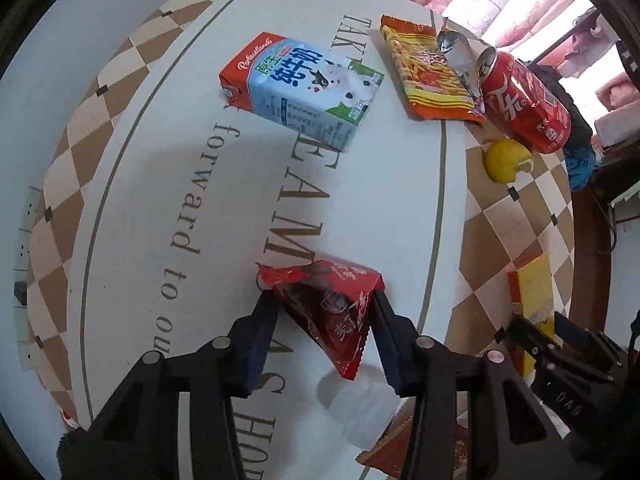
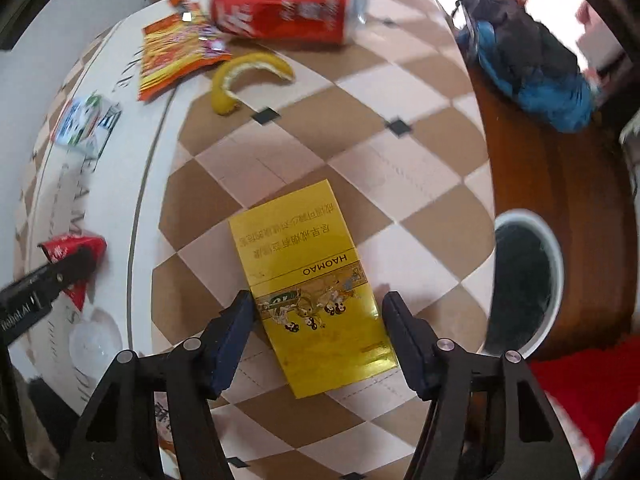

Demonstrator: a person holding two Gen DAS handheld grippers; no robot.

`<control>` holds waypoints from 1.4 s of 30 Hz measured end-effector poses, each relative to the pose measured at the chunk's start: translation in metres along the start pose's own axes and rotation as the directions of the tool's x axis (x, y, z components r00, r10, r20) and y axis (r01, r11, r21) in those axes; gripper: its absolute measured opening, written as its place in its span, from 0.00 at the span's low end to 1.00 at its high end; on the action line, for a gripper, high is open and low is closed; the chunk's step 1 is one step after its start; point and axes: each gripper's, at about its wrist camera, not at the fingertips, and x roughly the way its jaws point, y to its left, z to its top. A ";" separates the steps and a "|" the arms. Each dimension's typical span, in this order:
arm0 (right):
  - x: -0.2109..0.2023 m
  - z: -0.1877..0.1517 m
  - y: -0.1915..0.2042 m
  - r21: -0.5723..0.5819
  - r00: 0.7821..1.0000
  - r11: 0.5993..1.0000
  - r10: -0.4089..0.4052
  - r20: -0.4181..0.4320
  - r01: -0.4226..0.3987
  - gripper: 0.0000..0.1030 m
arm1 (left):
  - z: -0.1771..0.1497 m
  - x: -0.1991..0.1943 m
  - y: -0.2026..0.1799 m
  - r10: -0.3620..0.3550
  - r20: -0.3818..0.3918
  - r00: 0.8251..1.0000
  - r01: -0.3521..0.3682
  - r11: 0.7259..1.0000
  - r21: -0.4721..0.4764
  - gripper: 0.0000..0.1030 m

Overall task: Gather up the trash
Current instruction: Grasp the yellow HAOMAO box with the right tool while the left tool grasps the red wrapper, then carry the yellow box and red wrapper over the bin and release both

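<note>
A crumpled red snack wrapper (image 1: 332, 312) lies on the white tablecloth, between the fingers of my open left gripper (image 1: 323, 300), whose tips sit at its two corners. A yellow cigarette box (image 2: 312, 288) lies flat on the checkered cloth. My open right gripper (image 2: 319, 298) straddles its lower half, pads close to its sides. Farther off lie a milk carton (image 1: 304, 88), an orange snack packet (image 1: 432, 72), a red cola can (image 1: 528, 100) on its side and a lemon peel (image 1: 506, 160).
A white-rimmed round bin (image 2: 524, 280) with a dark liner stands past the table's right edge, beside brown wood. A clear plastic lid (image 1: 356, 408) and another red wrapper (image 1: 400, 452) lie near me. A blue and black garment (image 2: 532, 68) sits at the far right.
</note>
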 end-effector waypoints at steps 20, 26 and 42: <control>-0.003 -0.002 0.006 -0.024 0.996 0.996 -0.084 0.038 0.085 0.64 | -0.001 -0.022 -0.017 0.077 0.075 0.994 -0.083 0.992 0.091 0.13; -0.025 -0.025 -0.008 0.053 0.996 0.999 -0.014 0.090 0.009 0.63 | -0.011 -0.057 -0.027 0.120 0.166 0.979 -0.145 0.978 0.151 0.12; -0.173 -0.085 -0.110 0.231 0.913 0.958 0.063 0.404 -0.168 0.62 | -0.056 -0.173 -0.131 -0.046 0.367 0.929 -0.094 0.930 0.355 0.12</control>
